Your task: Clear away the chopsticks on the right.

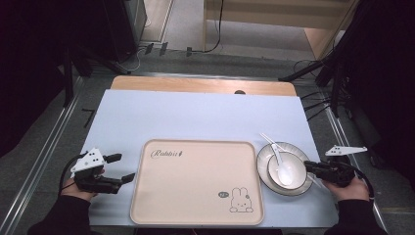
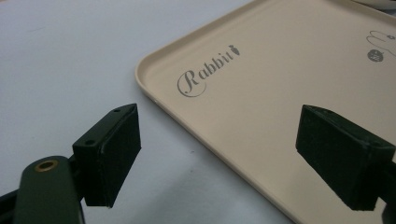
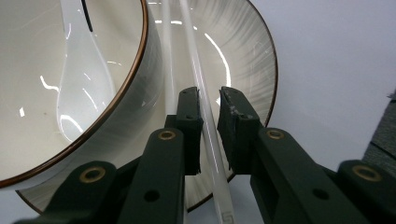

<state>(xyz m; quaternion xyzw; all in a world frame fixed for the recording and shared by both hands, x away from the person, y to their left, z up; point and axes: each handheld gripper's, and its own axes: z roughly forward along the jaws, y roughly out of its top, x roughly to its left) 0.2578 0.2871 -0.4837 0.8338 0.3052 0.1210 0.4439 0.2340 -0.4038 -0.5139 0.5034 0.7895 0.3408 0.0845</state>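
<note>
A beige tray [image 1: 195, 186] with a rabbit drawing lies mid-table. To its right a grey plate [image 1: 263, 157] carries a bowl [image 1: 295, 167] with a white spoon [image 1: 283, 172] in it. Two white chopsticks [image 1: 268, 138] lie across the plate. My right gripper [image 1: 307, 166] reaches over the plate's right rim. In the right gripper view its jaws [image 3: 209, 93] stand narrowly apart around one chopstick [image 3: 212, 140], with a slit showing at the right pad; the other chopstick runs behind the left jaw. My left gripper [image 1: 123, 167] stands open beside the tray's left edge [image 2: 154, 93], nothing between its pads.
A pale sheet [image 1: 195, 115] covers the table, with a wooden strip [image 1: 200, 85] along the far edge. Cables and dark stands sit on the floor beyond and to both sides.
</note>
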